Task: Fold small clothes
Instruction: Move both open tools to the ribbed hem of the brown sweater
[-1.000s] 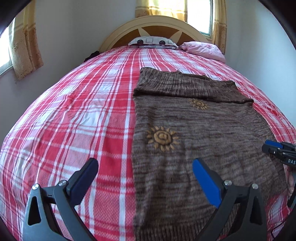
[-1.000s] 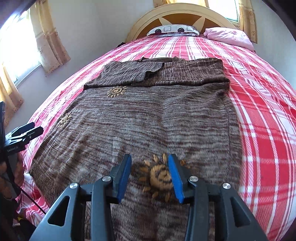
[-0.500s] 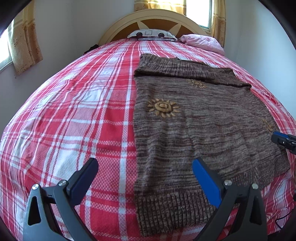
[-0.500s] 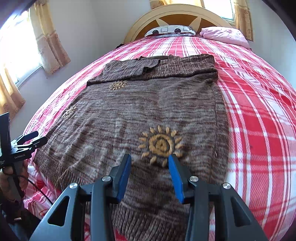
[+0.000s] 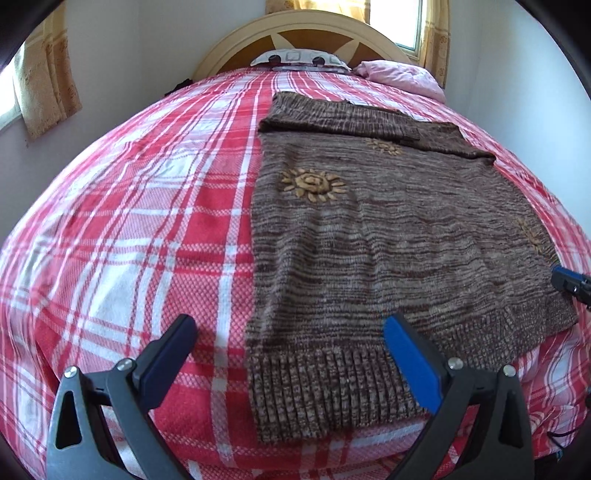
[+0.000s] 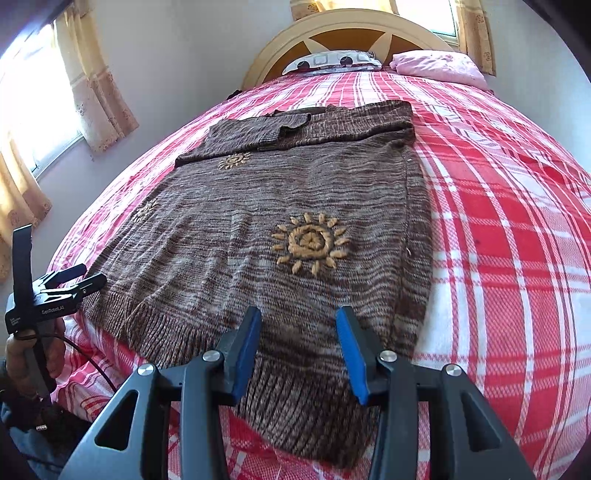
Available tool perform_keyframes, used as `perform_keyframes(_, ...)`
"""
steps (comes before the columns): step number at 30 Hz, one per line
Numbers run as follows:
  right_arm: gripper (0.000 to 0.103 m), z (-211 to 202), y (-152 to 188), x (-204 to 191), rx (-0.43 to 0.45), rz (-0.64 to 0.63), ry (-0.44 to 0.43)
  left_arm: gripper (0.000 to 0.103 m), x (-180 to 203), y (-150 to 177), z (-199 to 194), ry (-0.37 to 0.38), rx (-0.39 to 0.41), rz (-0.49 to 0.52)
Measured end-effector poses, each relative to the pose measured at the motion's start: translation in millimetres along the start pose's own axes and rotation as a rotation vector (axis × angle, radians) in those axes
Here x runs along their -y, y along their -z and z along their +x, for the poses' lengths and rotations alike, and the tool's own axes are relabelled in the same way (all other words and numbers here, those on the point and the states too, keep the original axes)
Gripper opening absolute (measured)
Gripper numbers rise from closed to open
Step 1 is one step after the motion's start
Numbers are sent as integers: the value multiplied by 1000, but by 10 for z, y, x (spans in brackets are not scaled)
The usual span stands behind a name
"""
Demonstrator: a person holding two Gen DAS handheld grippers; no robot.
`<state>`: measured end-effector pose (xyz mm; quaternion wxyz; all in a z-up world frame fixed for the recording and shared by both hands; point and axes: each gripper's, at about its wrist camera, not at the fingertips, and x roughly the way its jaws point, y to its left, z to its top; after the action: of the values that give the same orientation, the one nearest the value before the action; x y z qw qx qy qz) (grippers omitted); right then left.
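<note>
A brown knit sweater [image 5: 388, 236] with tan sun embroidery lies flat on the red plaid bed, sleeves folded across its far end. It also shows in the right wrist view [image 6: 280, 236]. My left gripper [image 5: 288, 339] is wide open and empty above the ribbed hem's left corner [image 5: 317, 391]. My right gripper [image 6: 297, 328] is open and empty above the hem's right part [image 6: 306, 413]. The right gripper's tip [image 5: 569, 282] shows at the left wrist view's right edge. The left gripper [image 6: 74, 280] shows at the right wrist view's left edge.
The bed [image 5: 129, 221] has a red and white plaid cover. A patterned pillow [image 5: 299, 59] and a pink pillow [image 5: 402, 75] lie by the headboard [image 6: 347, 33]. Curtained windows [image 6: 40, 96] are on the left wall. A hand [image 6: 26, 354] holds the left gripper.
Both grippers have pulled back toward the foot of the bed, from over the sweater's body to its ribbed hem. Both stay open and empty. The sweater has not moved.
</note>
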<state>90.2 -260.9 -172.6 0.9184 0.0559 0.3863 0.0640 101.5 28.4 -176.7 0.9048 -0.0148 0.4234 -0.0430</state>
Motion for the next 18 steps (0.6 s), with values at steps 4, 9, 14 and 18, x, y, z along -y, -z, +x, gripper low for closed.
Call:
perform_keyframes(4, 44, -39, 28, 38, 0, 12, -4, 103, 14, 38, -28, -3, 10, 0)
perform_keyframes(9, 44, -82, 58, 72, -3, 22, -7, 103, 0, 88, -58, 7, 19, -7)
perform_keyframes(14, 44, -128, 87, 105, -5, 32, -15, 103, 14, 126, -76, 2, 29, 3)
perform_keyframes(18, 44, -179, 114, 111, -12, 30, -15, 103, 2, 130, -89, 10, 21, 2)
